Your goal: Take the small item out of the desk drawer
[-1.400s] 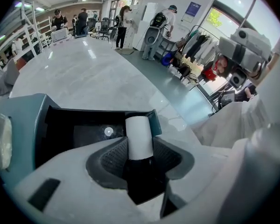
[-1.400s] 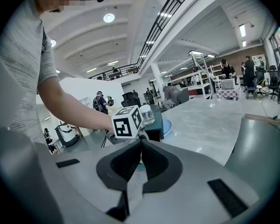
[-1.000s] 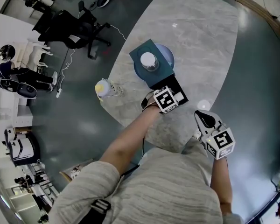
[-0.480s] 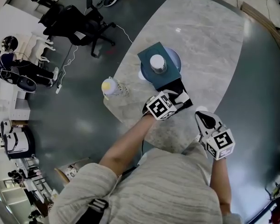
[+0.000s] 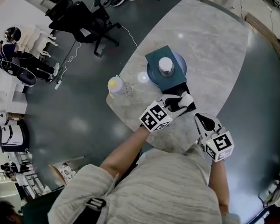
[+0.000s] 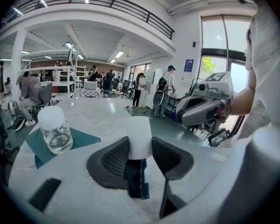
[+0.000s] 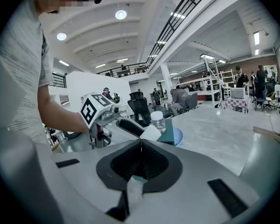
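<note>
A small white cylinder (image 5: 187, 98) is lifted above the open black drawer (image 5: 181, 90), and my left gripper (image 5: 183, 101) is shut on it. In the left gripper view the cylinder (image 6: 140, 136) stands upright between the two dark pads. The drawer sticks out of a teal box (image 5: 164, 65) that carries a glass jar (image 5: 165, 66) with a white lid. My right gripper (image 5: 205, 121) hovers at the table's near edge, to the right of the left one, jaws shut and holding nothing. From the right gripper view (image 7: 141, 142) I see the left gripper (image 7: 130, 125) holding the cylinder (image 7: 150, 133).
A blue plate (image 5: 179, 59) lies under the teal box on the marble table (image 5: 205, 36). A yellow-capped bottle (image 5: 115, 85) stands at the table's left edge. Black office chairs (image 5: 79, 20) and several people are on the floor beyond.
My left gripper has risen out of the drawer with the white cylinder and tilted up from pointing down. The right gripper has barely shifted.
</note>
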`<state>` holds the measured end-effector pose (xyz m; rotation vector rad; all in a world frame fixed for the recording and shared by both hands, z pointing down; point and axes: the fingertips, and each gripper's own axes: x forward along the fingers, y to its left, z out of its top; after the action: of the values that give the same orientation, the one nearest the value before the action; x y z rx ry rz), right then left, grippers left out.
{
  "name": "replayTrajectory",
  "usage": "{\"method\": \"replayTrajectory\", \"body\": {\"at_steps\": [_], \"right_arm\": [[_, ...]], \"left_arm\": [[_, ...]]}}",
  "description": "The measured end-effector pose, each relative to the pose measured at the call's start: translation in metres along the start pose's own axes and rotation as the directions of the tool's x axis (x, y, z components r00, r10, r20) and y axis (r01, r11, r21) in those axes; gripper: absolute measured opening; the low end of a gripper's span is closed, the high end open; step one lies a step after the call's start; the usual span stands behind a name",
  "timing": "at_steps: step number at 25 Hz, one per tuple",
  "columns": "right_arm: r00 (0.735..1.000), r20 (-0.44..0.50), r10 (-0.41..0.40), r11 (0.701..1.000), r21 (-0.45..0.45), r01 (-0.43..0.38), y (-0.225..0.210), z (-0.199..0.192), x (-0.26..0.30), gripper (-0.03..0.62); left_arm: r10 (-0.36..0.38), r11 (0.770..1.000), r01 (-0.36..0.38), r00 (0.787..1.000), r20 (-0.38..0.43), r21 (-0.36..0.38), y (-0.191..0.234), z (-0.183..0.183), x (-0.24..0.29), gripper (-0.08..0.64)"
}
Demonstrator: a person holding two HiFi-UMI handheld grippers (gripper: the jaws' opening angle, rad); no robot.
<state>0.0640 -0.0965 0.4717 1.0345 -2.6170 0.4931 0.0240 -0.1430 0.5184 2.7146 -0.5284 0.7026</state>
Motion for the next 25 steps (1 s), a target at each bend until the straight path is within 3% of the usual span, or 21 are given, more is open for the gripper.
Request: {"method": "replayTrajectory", "body": {"at_steps": [6,16,25], "right_arm": [[1.0,0.018,0.002,1.0,-0.022,-0.002,0.013,0.01,0.0,0.009],[0.998,0.06,0.0,0.999,-0.053,0.003,0.032,0.025,-0.009,0.009],[0.997,0.08,-0.022,0.997,-0.074,0.028,0.042,0.029,-0.018,0.009]], "left_arm": [[-0.006,1.0,0.002,0.985,0.175,0.019,-0.018,0.024,-0.031,0.172],[0.053,0.996,-0.074,0.939,0.34,0.049,-0.04,0.044,-0.073,0.17],[0.03,0.996,-0.058,0.928,0.37,0.064,-0.061,0.043,-0.088,0.17]]}}
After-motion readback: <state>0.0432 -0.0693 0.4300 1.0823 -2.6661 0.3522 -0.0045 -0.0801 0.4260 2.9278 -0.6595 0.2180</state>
